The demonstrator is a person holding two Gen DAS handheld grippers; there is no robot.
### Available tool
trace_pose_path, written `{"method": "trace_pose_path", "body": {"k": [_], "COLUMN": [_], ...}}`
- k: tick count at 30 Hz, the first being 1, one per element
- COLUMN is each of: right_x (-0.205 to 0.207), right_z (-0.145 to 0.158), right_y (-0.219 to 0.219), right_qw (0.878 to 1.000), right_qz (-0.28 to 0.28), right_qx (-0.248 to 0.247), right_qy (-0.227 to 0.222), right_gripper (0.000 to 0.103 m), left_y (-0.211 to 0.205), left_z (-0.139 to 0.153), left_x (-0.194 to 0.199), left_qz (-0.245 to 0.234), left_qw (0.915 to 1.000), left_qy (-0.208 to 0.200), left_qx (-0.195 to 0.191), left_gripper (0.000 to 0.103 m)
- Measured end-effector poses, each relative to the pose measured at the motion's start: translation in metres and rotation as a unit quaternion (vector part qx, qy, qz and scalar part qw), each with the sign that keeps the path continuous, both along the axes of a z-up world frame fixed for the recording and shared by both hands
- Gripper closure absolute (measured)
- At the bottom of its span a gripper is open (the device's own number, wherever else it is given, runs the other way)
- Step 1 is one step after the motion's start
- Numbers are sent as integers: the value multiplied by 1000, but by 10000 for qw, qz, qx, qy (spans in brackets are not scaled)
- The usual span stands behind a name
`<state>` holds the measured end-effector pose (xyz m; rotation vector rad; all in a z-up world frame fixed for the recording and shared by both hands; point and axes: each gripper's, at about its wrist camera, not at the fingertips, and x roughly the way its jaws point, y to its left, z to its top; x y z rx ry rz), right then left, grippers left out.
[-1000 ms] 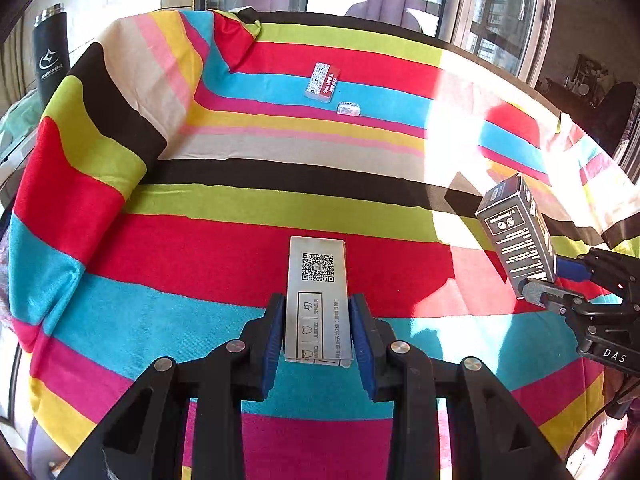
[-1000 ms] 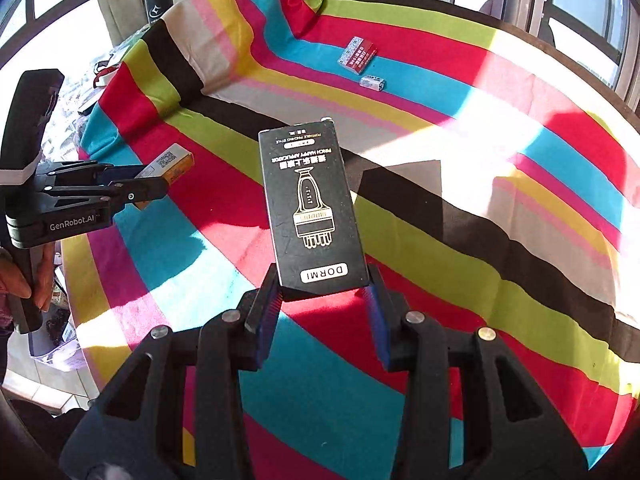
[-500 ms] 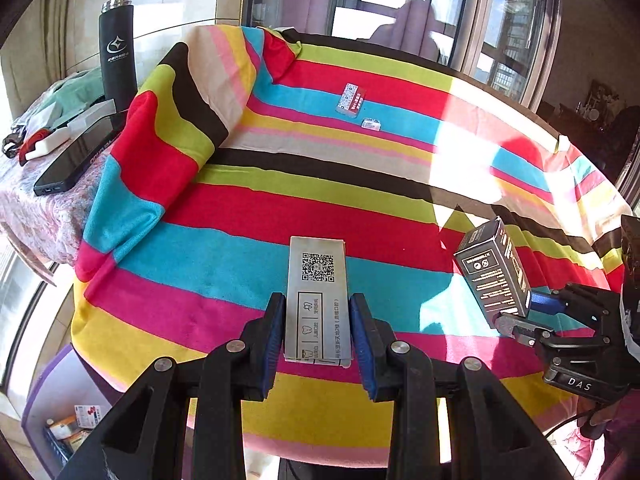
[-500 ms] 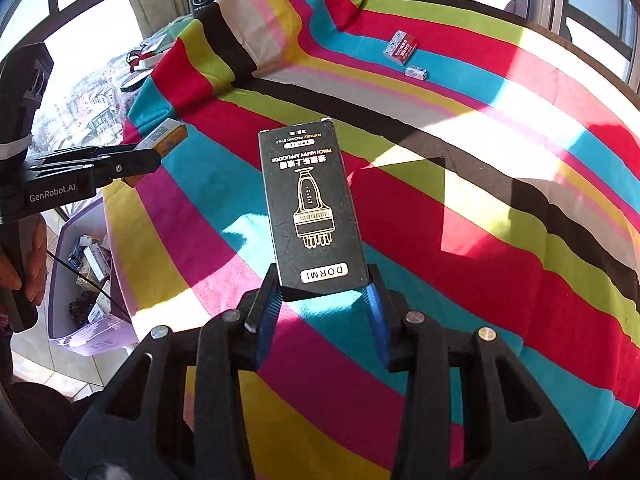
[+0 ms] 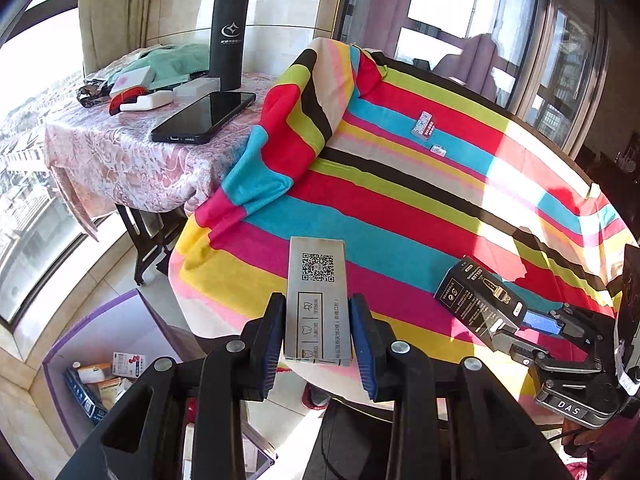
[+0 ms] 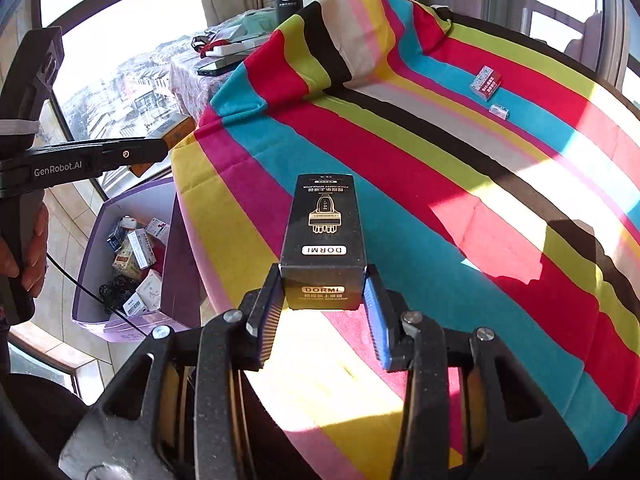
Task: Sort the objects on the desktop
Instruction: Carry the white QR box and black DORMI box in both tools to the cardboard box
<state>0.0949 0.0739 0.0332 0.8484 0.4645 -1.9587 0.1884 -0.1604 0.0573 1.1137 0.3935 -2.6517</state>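
Note:
My left gripper (image 5: 318, 332) is shut on a grey box with a QR code (image 5: 318, 296), held over the near left edge of the striped tablecloth (image 5: 400, 208). My right gripper (image 6: 325, 300) is shut on a black DORMI box (image 6: 324, 224), tipped so its near end face shows; the same black box (image 5: 476, 302) appears at lower right in the left wrist view. The left gripper (image 6: 160, 148) with the grey box's end (image 6: 170, 130) reaches in from the left above a purple bin (image 6: 120, 208). A red packet (image 6: 486, 84) and a small white item (image 6: 499, 111) lie far on the cloth.
The purple bin (image 5: 100, 324) on the floor holds several small boxes. A side table (image 5: 120, 160) carries a black flask (image 5: 228, 40), a phone (image 5: 204, 116) and some clutter. Windows ring the room. A hand (image 6: 34, 252) grips the left handle.
Both grippers have pulled back and swung left with their boxes, from over the middle of the cloth to its near left edge; the bin and side table came into view. The black box has tipped forward.

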Motion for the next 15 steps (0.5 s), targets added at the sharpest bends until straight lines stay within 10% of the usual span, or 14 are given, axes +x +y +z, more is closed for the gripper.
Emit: {"method": "trace_pose_path", "body": {"k": [15], "right_x": [8], "right_z": [5], "right_y": [-22], "right_qw": [9999], "right_qz": [86], "right_qx": [-9], "right_qy": [70], "right_gripper": [62], "left_y": [-57], "left_z": [-16], "left_x": [32], "left_qz": [724], "left_qw": [9972], "left_qy": [-23], "left_qx": [161], "left_gripper": [70]}}
